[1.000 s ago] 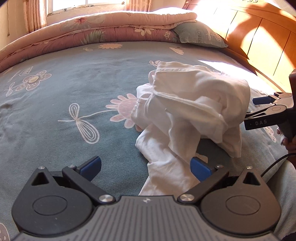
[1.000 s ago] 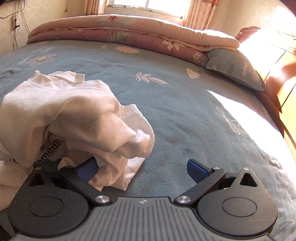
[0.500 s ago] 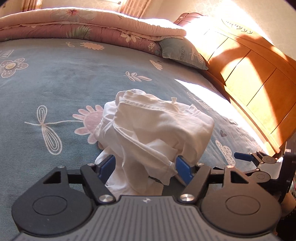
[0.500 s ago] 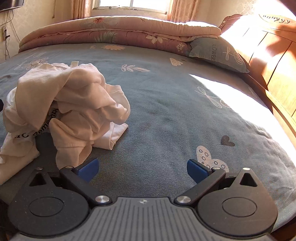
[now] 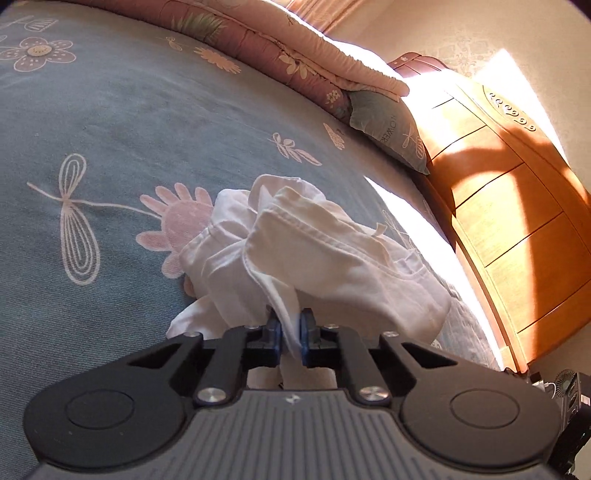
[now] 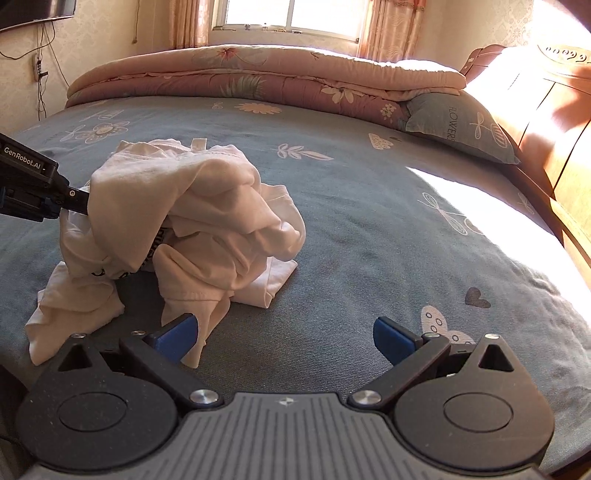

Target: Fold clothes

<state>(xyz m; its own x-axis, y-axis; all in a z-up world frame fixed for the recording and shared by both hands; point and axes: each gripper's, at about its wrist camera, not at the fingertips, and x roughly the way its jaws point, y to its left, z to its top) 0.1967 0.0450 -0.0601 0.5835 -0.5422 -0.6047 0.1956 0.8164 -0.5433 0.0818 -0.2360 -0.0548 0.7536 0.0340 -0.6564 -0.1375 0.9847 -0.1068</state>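
My left claw (image 5: 290, 334) has just pinched onto a hem of the crumpled white shirt (image 5: 317, 254). My right claw (image 6: 284, 338) gapes apart over bare bedspread (image 6: 369, 229), room stretching right to the headboard (image 6: 546, 122); only its view shows the window (image 6: 291, 16).

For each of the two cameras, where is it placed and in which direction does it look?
Left wrist: on the left gripper, looking down across the bed toward the headboard; its fingers, just closed, pinch the white garment.
Right wrist: on the right gripper, facing the window; fingers open, left gripper at the left edge.
Shared: garment, bed, quilt, pillow.
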